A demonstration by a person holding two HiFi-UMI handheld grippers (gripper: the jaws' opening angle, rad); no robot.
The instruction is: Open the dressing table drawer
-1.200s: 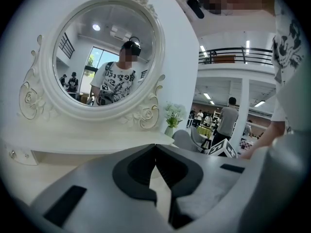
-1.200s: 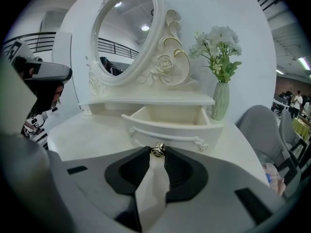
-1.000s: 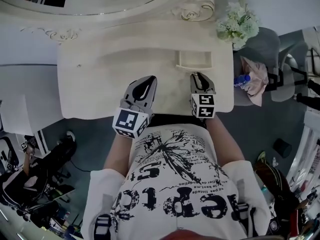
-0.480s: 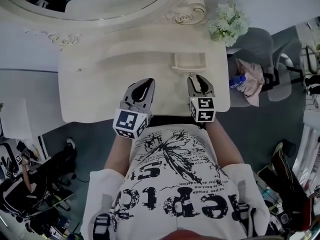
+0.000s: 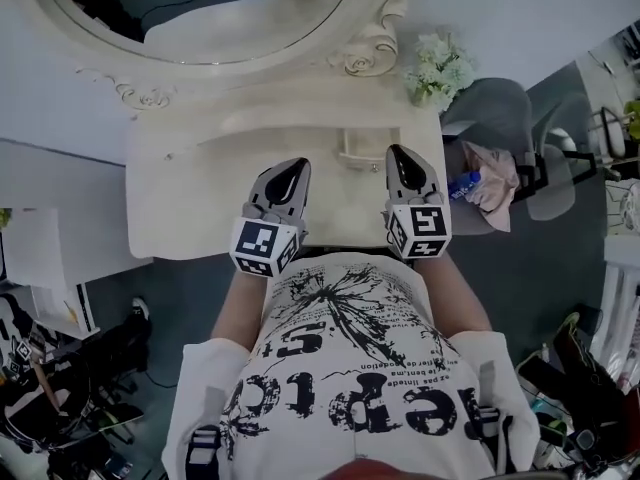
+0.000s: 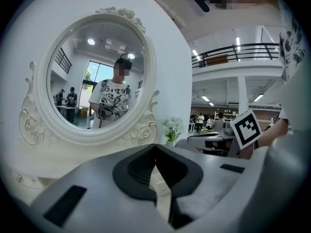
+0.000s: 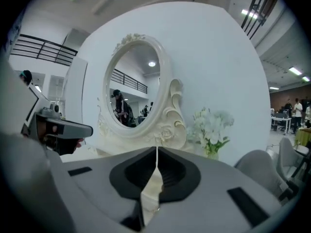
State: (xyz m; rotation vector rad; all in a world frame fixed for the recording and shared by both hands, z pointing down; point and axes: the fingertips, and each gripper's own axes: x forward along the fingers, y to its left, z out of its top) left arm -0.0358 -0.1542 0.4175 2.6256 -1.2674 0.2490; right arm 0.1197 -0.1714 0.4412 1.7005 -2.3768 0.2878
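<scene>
The right gripper (image 7: 156,149) has its jaws closing, the tips all but meeting with only a thin slit below them, and nothing stands between them. The left gripper (image 6: 155,147) has its jaws together at the tips and also carries nothing. In the head view both are held above the front part of the pale worktop (image 5: 200,203) of the dressing table, the left gripper (image 5: 292,171) to the left and the right gripper (image 5: 400,158) to the right, each pointing toward the mirror (image 5: 200,18). The small drawer (image 5: 361,162) lies between them, much nearer the right jaws and just to their left, apart from both grippers. It stands pulled out from the raised back ledge, so its open top faces up. Its inside looks pale, and whether anything lies in it cannot be told. Behind it rises the carved oval mirror frame, which fills the left gripper view (image 6: 97,76) and shows a person reflected. A bunch of white flowers (image 5: 435,63) stands at the table's right rear corner, beside the frame. To the right of the table a grey chair (image 5: 500,108) holds a pinkish cloth (image 5: 497,173) and a blue bottle (image 5: 463,183).
</scene>
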